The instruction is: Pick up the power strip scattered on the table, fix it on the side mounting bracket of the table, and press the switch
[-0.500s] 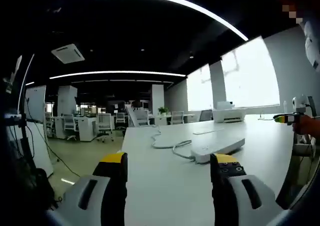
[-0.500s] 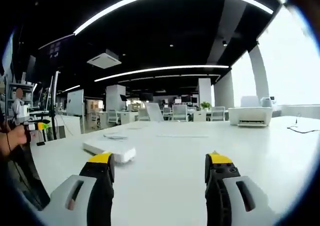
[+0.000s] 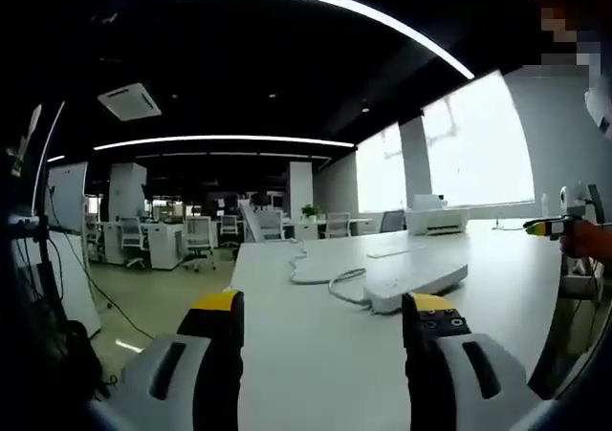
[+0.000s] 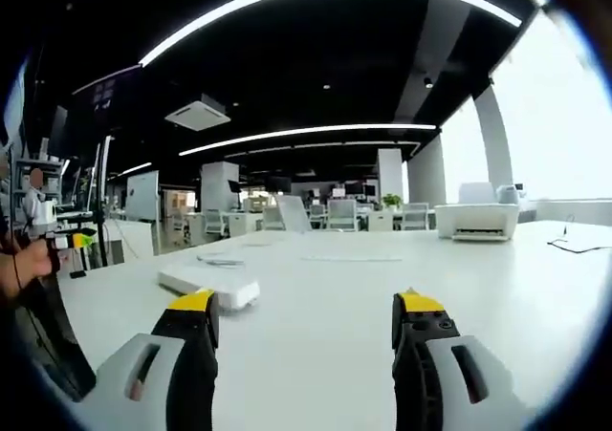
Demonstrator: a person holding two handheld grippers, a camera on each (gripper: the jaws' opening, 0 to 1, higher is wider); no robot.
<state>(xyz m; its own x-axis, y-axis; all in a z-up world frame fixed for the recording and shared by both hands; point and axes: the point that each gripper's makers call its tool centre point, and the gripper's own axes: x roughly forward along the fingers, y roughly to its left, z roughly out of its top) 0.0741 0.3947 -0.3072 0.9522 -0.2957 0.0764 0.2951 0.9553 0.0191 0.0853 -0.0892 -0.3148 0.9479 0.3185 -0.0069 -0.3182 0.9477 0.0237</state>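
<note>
While both grippers were held low over the white table [image 3: 316,355], nothing had yet been grasped and the pick-up step was judged not to have begun. The left gripper [image 3: 325,309] was seen with its jaws spread wide and empty, and the right gripper [image 4: 308,309] was likewise seen open with nothing between its jaws. In the left gripper view the white power strip [image 3: 418,283] was lying flat on the table just beyond the tip of the right-hand jaw, slightly outside the gap, with its white cable [image 3: 320,276] looping away ahead of the jaws. In the right gripper view the same strip [image 4: 208,286] was found just ahead of the left-hand jaw tip, again off the centre line. A white printer [image 4: 478,216] was noted far ahead, well beyond the right-hand jaw. A hand [image 4: 24,262] holding the other gripper was visible at the far left edge of the right gripper view. For a good pick-up, the chosen gripper would probably need to be swung until the strip's narrow width sat squarely between the jaws, and closed across the body rather than the cable, so that the trailing cable would not be dragged or snagged. The mounting bracket could not be identified.
</note>
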